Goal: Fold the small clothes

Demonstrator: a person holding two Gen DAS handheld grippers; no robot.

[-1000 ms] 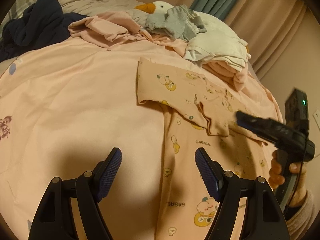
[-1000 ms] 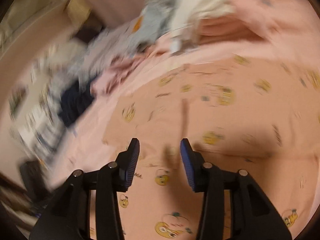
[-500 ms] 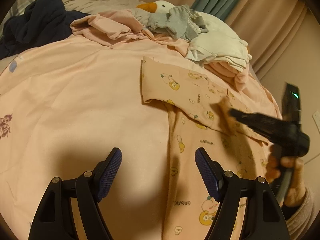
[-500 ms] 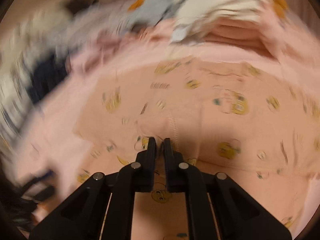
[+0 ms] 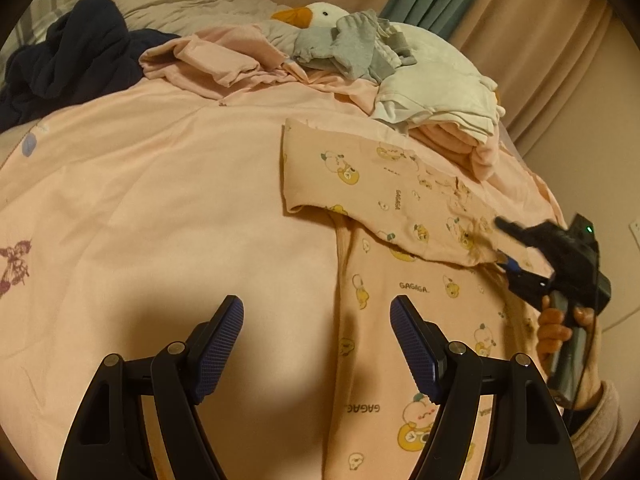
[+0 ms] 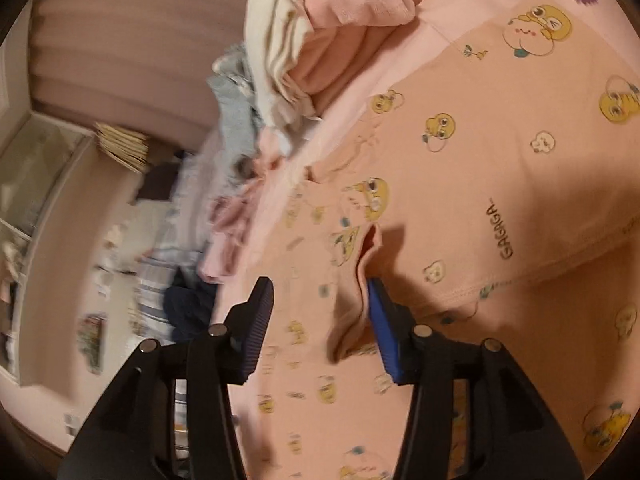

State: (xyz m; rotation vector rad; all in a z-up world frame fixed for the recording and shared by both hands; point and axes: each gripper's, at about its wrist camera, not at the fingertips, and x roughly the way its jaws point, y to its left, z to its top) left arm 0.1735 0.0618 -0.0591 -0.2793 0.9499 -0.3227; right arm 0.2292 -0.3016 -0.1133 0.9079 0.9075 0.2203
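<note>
right tool opened off the printed pyjama sleeve

left part of the right wrist view smeared by motion blur: shelves, books and striped bedding hard to make out. pyjama top's (image 5: 404, 288) lower hem cut off by the frame edge and partly hidden behind the left tool's arms. top lying flat on the pink duvet (image 5: 160, 208), one sleeve (image 5: 348, 176) folded across the chest. near edge of that folded sleeve (image 6: 366, 264) standing up in a small ridge, touching the inner face of one blue pad (image 6: 382, 332) of the right tool (image 6: 320, 328); whether any cloth is pinched cannot be told, jaws set wide. left tool (image 5: 316, 344) hovering over the duvet just beside the top, jaws wide, nothing between them. right tool (image 5: 508, 248) at the sleeve's end in the left wrist view, hand (image 5: 556, 328) on its handle, lower forearm cut off. behind the top: stack of folded white and pink clothes (image 5: 444, 108), grey garments draped over a goose plush (image 5: 316, 16), navy garment (image 5: 76, 60) at far left.

against half a second ago: right tool's jaws then nearly closed on the sleeve fabric, now spread apart; left tool's opening unchanged.
</note>
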